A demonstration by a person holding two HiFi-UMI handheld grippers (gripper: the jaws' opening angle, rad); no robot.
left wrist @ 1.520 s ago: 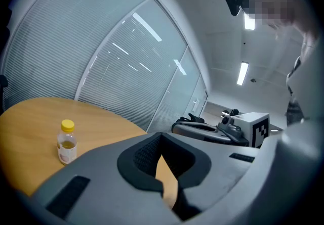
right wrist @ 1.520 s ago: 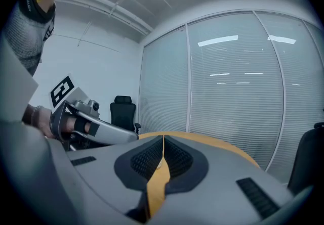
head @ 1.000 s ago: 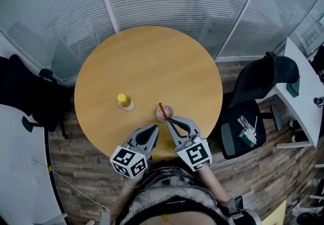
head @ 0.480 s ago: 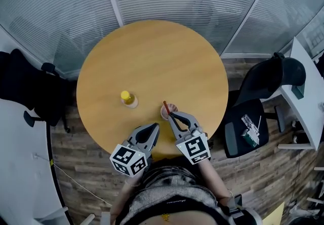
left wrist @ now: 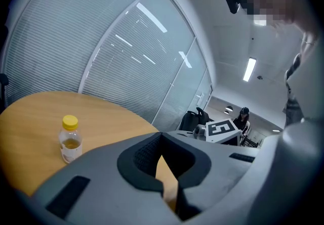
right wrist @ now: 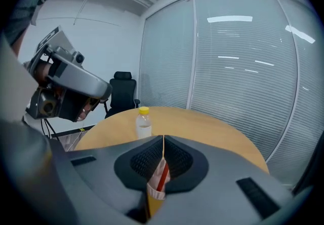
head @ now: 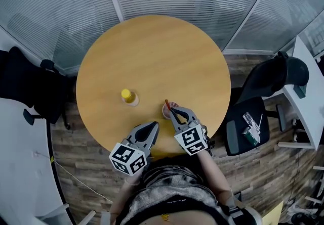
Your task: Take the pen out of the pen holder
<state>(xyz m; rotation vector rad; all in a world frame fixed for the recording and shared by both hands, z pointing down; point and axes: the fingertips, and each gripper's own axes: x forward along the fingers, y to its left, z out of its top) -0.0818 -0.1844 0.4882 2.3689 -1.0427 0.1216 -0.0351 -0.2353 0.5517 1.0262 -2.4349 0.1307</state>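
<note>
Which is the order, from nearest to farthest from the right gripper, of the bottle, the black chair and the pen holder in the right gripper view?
1. Pen holder: right at the right gripper, seen between its jaws.
2. Bottle: standing on the table, ahead and slightly left.
3. Black chair: beyond the table's far edge, further left.

Round table (head: 152, 57): smooth, matt wood-look top. Bottle (head: 128, 97): clear glossy plastic, yellow plastic cap. Pen holder (right wrist: 156, 192): pale, paper-like cup. Pen (right wrist: 163, 178): red, glossy plastic. Left gripper (head: 155, 125), right gripper (head: 172, 110): matt grey plastic, ribbed black pads (right wrist: 147, 161). Floor (head: 76, 168): worn wood planks.
</note>
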